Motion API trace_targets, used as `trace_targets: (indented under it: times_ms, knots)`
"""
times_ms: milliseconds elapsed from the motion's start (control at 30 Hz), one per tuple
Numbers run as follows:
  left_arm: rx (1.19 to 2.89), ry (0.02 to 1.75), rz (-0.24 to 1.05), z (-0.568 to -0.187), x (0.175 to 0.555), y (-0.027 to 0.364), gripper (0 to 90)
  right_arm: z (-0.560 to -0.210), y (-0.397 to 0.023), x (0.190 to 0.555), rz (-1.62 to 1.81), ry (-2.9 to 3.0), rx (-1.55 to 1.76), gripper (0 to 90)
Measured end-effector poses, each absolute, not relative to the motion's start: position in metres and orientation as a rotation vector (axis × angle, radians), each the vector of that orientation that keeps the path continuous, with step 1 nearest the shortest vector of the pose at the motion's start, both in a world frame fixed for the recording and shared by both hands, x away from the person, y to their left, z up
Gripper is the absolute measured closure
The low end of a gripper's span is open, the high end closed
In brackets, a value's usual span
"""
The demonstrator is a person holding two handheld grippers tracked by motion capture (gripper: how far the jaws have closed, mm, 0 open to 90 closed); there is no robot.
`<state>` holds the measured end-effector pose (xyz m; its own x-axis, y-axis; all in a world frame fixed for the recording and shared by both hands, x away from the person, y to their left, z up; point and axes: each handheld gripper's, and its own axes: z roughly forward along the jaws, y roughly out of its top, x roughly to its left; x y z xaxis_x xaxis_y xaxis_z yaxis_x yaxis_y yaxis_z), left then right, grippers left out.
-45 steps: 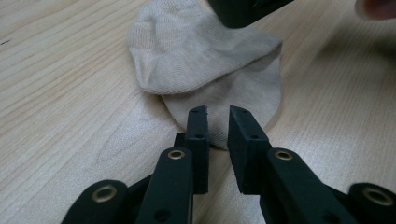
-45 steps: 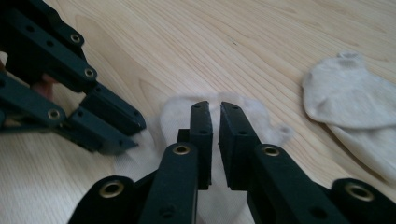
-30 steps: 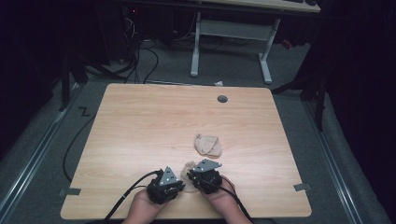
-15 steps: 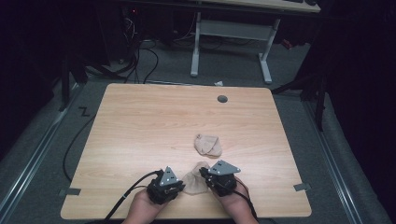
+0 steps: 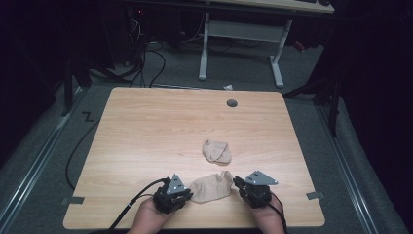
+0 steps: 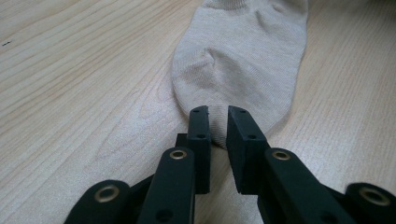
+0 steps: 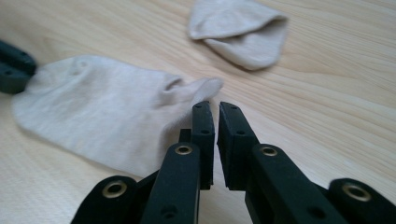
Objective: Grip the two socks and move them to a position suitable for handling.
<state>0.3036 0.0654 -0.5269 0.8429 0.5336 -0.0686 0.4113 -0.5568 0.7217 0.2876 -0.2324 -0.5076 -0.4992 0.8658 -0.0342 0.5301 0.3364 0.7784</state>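
Beige sock (image 5: 210, 187) lies left-to-right between both tongs: left tongs (image 6: 218, 126) pinch its left end, right tongs (image 7: 215, 116), nearly shut and empty, sit just right of it.

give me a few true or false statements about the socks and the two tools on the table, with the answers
1. Two beige socks lie on the wooden table. True: a flat sock near the person and a folded sock farther off.
2. The left tool has the toe end of the flat sock between its jaws. True.
3. The two socks overlap. False: bare wood separates them.
4. The right tool grips the folded sock. False: its jaws are nearly closed with nothing between them, beside the flat sock's open end.
5. The flat sock hangs in the air. False: it lies on the table.
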Motion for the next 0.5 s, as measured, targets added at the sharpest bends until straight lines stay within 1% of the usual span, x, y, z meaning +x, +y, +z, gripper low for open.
trace_targets:
  times_ms: [100,267,500]
  knots:
    - [2.236,0.682,0.202,-0.527,0.304,0.065,79.4,-0.504,-0.235,0.288,1.017,2.135,1.22,84.9]
    - [2.237,0.681,0.201,-0.527,0.304,0.066,79.4,-0.5,-0.225,0.287,1.012,2.131,1.146,84.6]
    - [2.254,0.663,0.2,-0.526,0.304,0.069,78.9,-0.52,-0.21,0.3,0.905,2.288,1.124,85.1]
